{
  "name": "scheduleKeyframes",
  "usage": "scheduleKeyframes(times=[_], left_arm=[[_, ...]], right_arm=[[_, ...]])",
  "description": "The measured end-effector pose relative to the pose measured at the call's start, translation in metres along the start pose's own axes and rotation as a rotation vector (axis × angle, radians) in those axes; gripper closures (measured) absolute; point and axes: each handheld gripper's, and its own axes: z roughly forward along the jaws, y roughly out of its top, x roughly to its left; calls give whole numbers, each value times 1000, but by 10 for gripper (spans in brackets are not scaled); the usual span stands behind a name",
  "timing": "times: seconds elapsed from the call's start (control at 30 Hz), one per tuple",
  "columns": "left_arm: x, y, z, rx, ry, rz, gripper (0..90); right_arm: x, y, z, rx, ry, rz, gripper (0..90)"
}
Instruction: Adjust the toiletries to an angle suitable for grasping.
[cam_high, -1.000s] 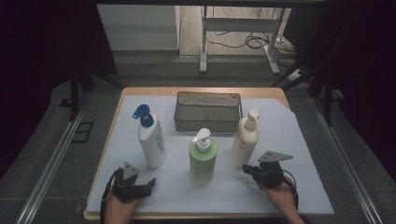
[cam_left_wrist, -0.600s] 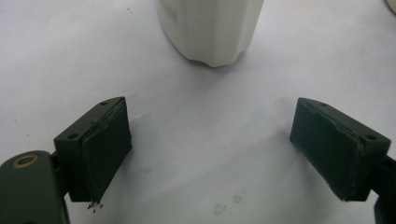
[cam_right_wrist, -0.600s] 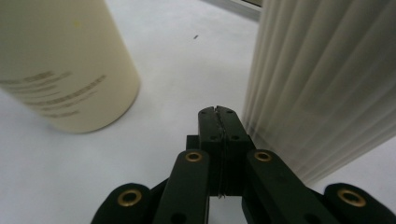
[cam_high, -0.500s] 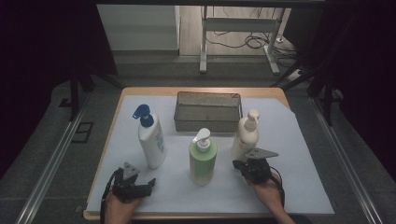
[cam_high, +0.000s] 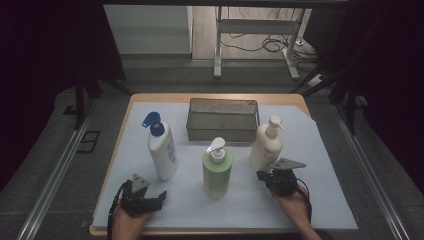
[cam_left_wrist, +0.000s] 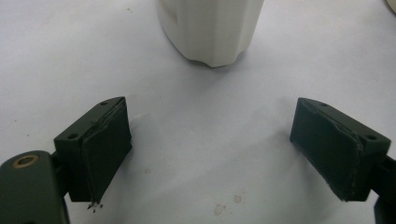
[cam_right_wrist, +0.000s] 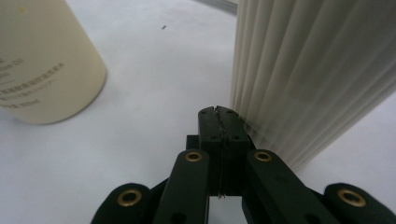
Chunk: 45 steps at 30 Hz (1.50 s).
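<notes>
Right gripper jaws pressed fully together, nothing between them; in the right gripper view the tips sit just beside the ribbed wall of the cream pump bottle, whether touching it I cannot tell. Landmark = green pump bottle, upright at the middle of the white sheet. Cream pump bottle stands upright to the right of the green one and a bit farther from the person. Right gripper sits low on the sheet, right of the green bottle, at the near side of the cream bottle's base, held by the person's right hand. In the right gripper view the green bottle shows pale at upper left, apart from the jaws.

Left gripper jaws spread wide, holding nothing; bare sheet between the pads in the left gripper view. It lies near-left of the green bottle, in the left hand. White bottle with blue pump stands upright left of the green bottle, just beyond the left gripper; its base shows ahead of the open jaws, apart from them.

Wire mesh basket sits behind the green bottle, toward the far table edge.
</notes>
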Motion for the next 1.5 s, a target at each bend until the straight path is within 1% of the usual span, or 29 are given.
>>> scheduleKeyframes(times=[0.1,0.23,0.27,0.33,0.4,0.47,0.7,0.83,0.87,0.9,1.0,1.2,1.4,1.43,1.5], left_arm=[[0,0,0,0,0,0,121],[0,0,0,0,0,0,121],[0,0,0,0,0,0,121],[0,0,0,0,0,0,121],[0,0,0,0,0,0,121],[0,0,0,0,0,0,121],[0,0,0,1,0,1,122],[0,0,0,0,0,0,121],[0,0,0,0,0,0,121],[0,0,0,0,0,0,121],[0,0,0,0,0,1,121],[0,0,0,0,0,1,122],[0,0,0,0,0,0,121],[0,0,0,0,0,1,121],[0,0,0,-1,0,0,121]], right_arm=[[-6,-2,-3,1,-17,9,894],[-19,-6,-8,4,-32,33,890],[-19,-6,-8,4,-32,33,890],[-20,-6,-6,19,-25,33,861],[-17,-6,-5,28,-31,26,837],[-16,-5,-6,28,-25,20,834],[-12,-4,-22,12,-8,7,790],[-13,-6,-31,11,-10,0,738],[-15,-5,-35,11,-11,3,696],[-15,-5,-35,11,-11,3,696],[-16,-4,-42,4,-14,8,639],[-20,3,-54,-3,-20,10,533],[-25,11,-60,-14,-41,21,450],[-27,15,-62,-23,-48,24,441],[-28,16,-63,-26,-50,25,416]])
